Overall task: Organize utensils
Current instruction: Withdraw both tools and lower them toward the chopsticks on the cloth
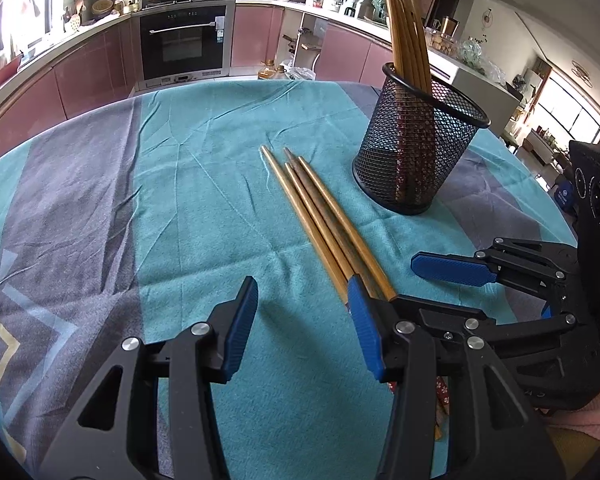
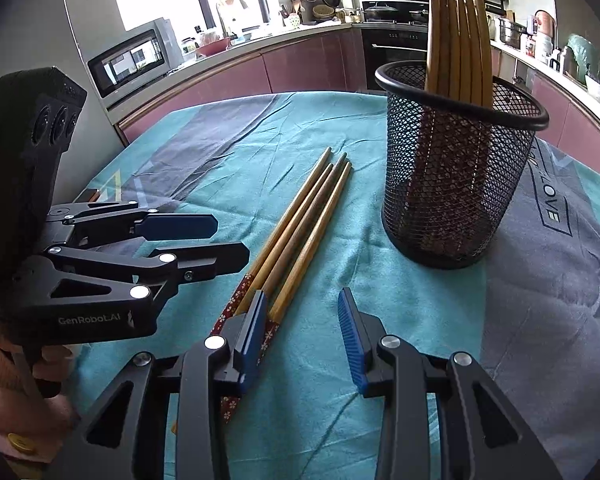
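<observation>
On the teal and grey tablecloth (image 2: 340, 360), reading from the left of the right wrist view, the left gripper (image 2: 204, 240) hovers low with its jaws apart and nothing between them, its tips just beside the loose chopsticks (image 2: 300, 232); four of these lie side by side on the cloth, thin ends pointing away toward the kitchen, patterned handle ends running under the near fingers of both tools; next comes the right gripper (image 2: 302, 332), jaws likewise spread and empty, its left finger sitting over the handle ends, though whether it touches them I cannot tell; further right stands the black mesh holder (image 2: 452, 200), upright and near the loose bundle but apart from it, with several chopsticks (image 2: 460, 40) already standing inside, leaning together with their narrow ends up. Judged from this, the sorting looks partly done: one batch is in the cup and four pieces remain on the table to be lifted and dropped in; the left wrist view shows the same bundle (image 1: 324, 220) and holder (image 1: 416, 152), with the left gripper (image 1: 304, 320) open above the cloth.
</observation>
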A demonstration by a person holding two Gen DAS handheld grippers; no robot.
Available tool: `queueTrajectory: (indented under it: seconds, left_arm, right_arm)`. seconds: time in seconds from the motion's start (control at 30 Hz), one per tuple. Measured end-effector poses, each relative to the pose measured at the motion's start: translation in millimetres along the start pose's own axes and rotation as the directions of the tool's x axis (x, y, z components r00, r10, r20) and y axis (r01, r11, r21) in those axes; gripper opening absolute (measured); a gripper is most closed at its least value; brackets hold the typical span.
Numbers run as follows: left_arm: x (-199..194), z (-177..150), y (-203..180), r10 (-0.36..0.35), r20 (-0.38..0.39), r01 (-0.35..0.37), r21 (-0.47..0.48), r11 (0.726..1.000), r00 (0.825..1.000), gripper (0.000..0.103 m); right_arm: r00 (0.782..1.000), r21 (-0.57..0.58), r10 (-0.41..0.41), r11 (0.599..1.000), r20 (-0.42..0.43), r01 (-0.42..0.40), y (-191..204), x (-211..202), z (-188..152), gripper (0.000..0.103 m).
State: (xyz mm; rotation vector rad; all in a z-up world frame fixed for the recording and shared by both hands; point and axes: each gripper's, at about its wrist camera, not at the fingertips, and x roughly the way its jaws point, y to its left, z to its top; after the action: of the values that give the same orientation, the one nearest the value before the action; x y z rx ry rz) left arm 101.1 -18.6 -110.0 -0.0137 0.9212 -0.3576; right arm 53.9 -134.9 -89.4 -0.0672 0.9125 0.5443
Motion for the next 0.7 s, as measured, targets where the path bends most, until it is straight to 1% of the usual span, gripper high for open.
queueTrajectory:
  seconds: [0.3, 0.7]
  left_arm:
    - [12.9, 8.1, -8.3, 0.001, -0.012, -0.001, 0.017, 1.0, 1.0, 0.046]
    - [18.9, 9.6, -9.8, 0.031, -0.026, -0.031, 0.023, 0.999, 0.999, 0.043]
  right_arm:
    - [1.0, 0.011, 0.009, 1.0, -0.001, -0.009, -2.8, -0.2, 0.0, 0.034]
    - [1.0, 0.014, 0.0, 1.0, 0.001, 0.0, -5.6, -2.9, -1.6, 0.033]
